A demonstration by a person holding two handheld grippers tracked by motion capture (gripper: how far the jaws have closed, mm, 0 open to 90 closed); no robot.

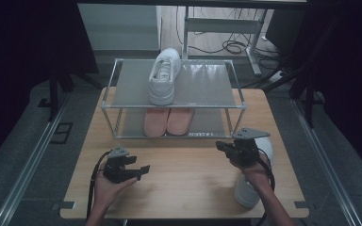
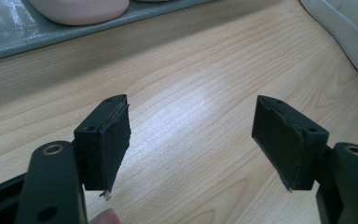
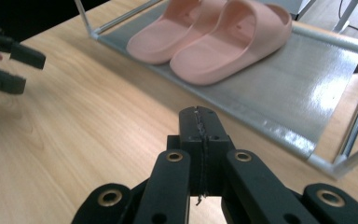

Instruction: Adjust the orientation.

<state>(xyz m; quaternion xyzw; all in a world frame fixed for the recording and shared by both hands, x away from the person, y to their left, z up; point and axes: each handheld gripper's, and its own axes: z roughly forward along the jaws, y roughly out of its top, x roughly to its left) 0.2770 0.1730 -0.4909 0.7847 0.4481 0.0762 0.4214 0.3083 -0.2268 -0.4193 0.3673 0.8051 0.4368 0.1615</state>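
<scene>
Pale wood spreads under both hands in the high view, the left gripper (image 1: 139,170) at seven o'clock and the right gripper (image 1: 222,145) at four, just above a white sneaker (image 1: 250,188) lying on the table (image 1: 184,183). The left gripper view shows its jaws spread apart over bare wood, that sneaker (image 2: 349,32) at two o'clock. In the right gripper view the jaws are pressed together on nothing, pink slippers (image 3: 214,35) at twelve o'clock on the rack's lower shelf (image 3: 298,88).

Overhead view; two low tool views
</scene>
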